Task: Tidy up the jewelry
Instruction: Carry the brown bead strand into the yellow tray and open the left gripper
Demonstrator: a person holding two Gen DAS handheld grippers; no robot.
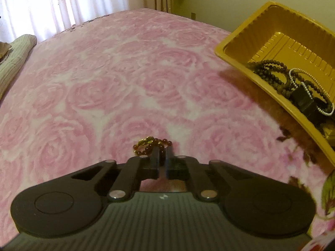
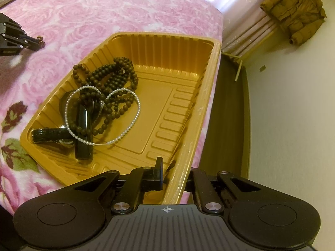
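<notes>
My left gripper (image 1: 162,156) is shut on a dark red bead bracelet with a gold charm (image 1: 146,144), held just above the pink rose blanket. It shows small at the far left of the right wrist view (image 2: 39,40). My right gripper (image 2: 173,173) is shut on the near rim of the gold plastic tray (image 2: 184,146), one finger inside the wall and one outside. The tray (image 1: 236,41) holds brown wooden bead strands (image 2: 117,73), a white pearl strand (image 2: 125,113) and black watches (image 2: 83,129).
The bed is covered by a pink rose blanket (image 1: 125,73). A striped pillow (image 1: 14,58) lies at the left. The bed edge and the floor (image 2: 226,125) are right of the tray. A brown jacket (image 2: 297,10) hangs by the curtain.
</notes>
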